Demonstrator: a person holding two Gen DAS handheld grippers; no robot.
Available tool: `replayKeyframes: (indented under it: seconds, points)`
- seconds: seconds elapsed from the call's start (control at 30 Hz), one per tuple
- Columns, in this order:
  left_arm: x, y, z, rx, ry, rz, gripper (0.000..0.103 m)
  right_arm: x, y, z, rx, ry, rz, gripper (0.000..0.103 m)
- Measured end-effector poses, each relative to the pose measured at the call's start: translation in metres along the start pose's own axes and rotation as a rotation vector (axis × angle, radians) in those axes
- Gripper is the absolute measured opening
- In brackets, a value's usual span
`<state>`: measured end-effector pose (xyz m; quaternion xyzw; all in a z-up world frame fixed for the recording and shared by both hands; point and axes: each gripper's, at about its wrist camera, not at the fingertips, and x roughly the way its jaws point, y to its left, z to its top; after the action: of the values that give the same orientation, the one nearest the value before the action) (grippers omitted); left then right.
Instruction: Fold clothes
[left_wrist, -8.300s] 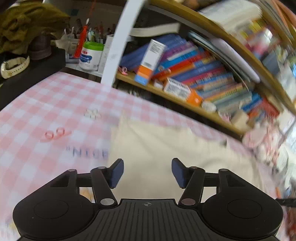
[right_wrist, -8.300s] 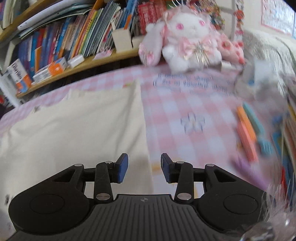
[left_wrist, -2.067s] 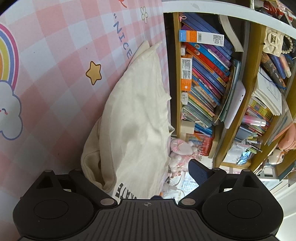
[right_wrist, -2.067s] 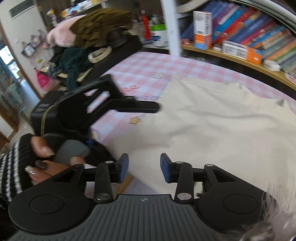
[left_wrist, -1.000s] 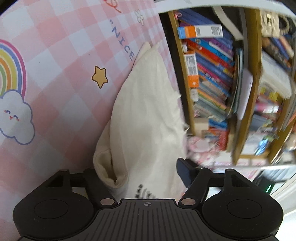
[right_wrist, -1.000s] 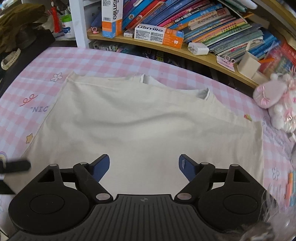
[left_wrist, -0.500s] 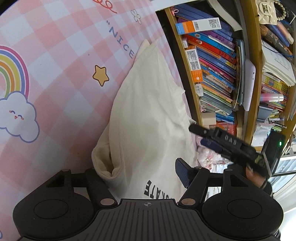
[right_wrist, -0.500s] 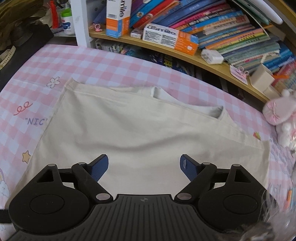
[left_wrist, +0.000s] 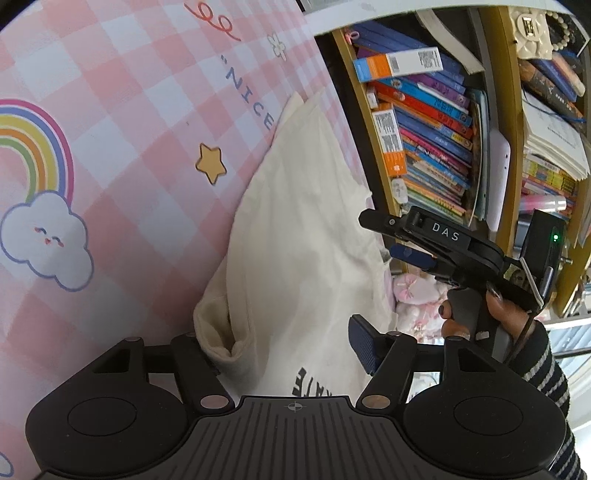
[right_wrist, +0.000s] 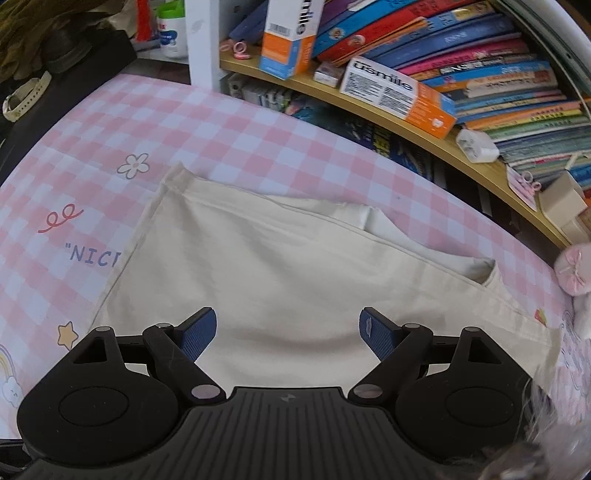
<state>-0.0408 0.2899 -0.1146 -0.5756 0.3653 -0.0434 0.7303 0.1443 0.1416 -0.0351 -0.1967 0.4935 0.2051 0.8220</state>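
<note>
Your left gripper (left_wrist: 291, 347) has just been closing on a bunched corner of the cream cotton T-shirt (right_wrist: 295, 280); whether its pads press the fabric you cannot tell. Your right gripper (right_wrist: 288, 332) hangs wide apart above the shirt, holding nothing. The shirt lies spread on the pink-and-white checked tablecloth (right_wrist: 258, 136).

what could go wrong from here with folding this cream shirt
1. The left gripper has a bunched sleeve and hem between its jaws; lifting there could drag the cream shirt crooked.
2. The right gripper hovers open over mid-fabric, so closing may pinch one layer only.
3. Its far edge shows an uneven layer, risking a lopsided fold.
</note>
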Motion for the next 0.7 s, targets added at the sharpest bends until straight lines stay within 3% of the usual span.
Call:
replayKeyframes:
  seconds: [0.03, 0.07, 0.1, 0.13, 0.17, 0.2, 0.27, 0.4, 0.7]
  points:
    - [-0.003, 0.001, 0.000, -0.003, -0.024, 0.011, 0.061, 0.001, 0.001, 0.002, 0.004, 0.002, 0.010, 0.084]
    - [-0.005, 0.001, 0.001, 0.002, -0.037, 0.021, 0.054, 0.002, 0.002, 0.006, 0.014, 0.005, 0.026, 0.084]
    - [-0.004, 0.002, 0.001, 0.009, -0.034, 0.031, 0.037, 0.003, 0.002, 0.009, 0.025, 0.007, 0.043, 0.084]
    - [-0.004, 0.002, 0.001, 0.020, -0.027, 0.041, 0.029, 0.005, 0.003, 0.014, 0.039, 0.011, 0.061, 0.084]
    - [-0.005, 0.000, 0.000, 0.041, -0.031, 0.038, 0.010, 0.006, 0.005, 0.020, 0.051, 0.016, 0.079, 0.083]
    - [-0.006, -0.003, -0.002, 0.063, -0.035, 0.036, 0.006, 0.008, 0.006, 0.025, 0.061, 0.020, 0.094, 0.082]
    - [-0.008, -0.009, -0.005, 0.112, -0.043, 0.032, 0.005, 0.011, 0.011, 0.036, 0.063, 0.029, 0.114, 0.082]
    - [-0.010, -0.043, -0.013, 0.320, -0.058, 0.032, 0.005, 0.019, 0.026, 0.057, 0.040, 0.051, 0.143, 0.081]
    - [0.004, -0.087, -0.031, 0.609, -0.050, 0.025, 0.005, 0.037, 0.086, 0.078, -0.160, 0.140, 0.135, 0.081]
